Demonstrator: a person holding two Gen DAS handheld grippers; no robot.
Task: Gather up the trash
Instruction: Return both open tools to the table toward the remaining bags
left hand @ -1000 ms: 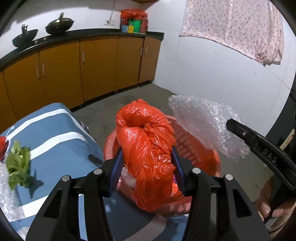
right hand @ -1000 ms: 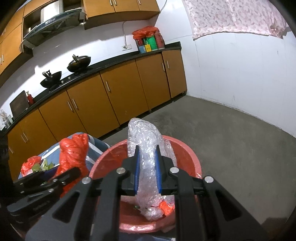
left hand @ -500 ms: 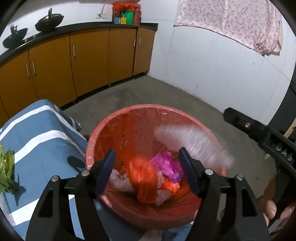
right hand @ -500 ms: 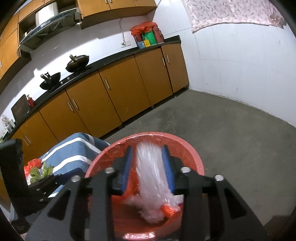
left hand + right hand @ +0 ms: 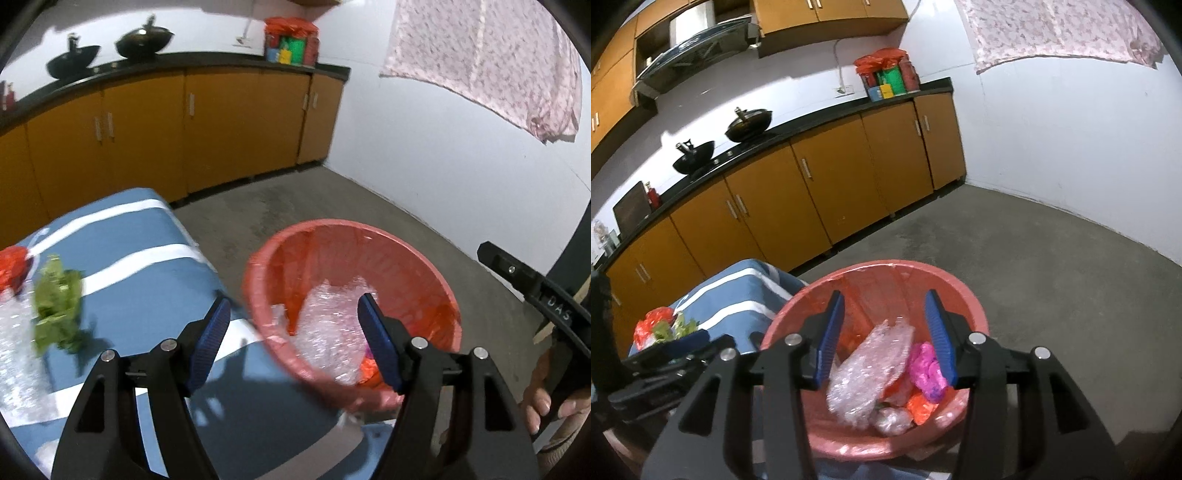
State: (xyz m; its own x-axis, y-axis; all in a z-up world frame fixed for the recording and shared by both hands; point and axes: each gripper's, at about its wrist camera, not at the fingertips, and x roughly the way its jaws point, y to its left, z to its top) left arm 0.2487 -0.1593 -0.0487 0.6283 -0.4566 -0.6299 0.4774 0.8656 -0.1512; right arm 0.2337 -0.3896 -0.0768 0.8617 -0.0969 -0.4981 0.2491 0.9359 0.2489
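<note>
A red bin lined with an orange bag stands on the floor beside the blue striped table; it also shows in the right wrist view. Inside lie a wad of bubble wrap, a pink bag and orange plastic. My left gripper is open and empty over the bin's near-left rim. My right gripper is open and empty above the bin. On the table lie green leaves, a red bag and clear plastic.
Orange cabinets with a black counter run along the back wall, with two woks and packages. A pink cloth hangs on the white wall. Bare concrete floor lies beyond the bin.
My left gripper opened and the orange bag dropped into the bin. My right gripper opened and the bubble wrap fell in. The left gripper has swung left toward the table.
</note>
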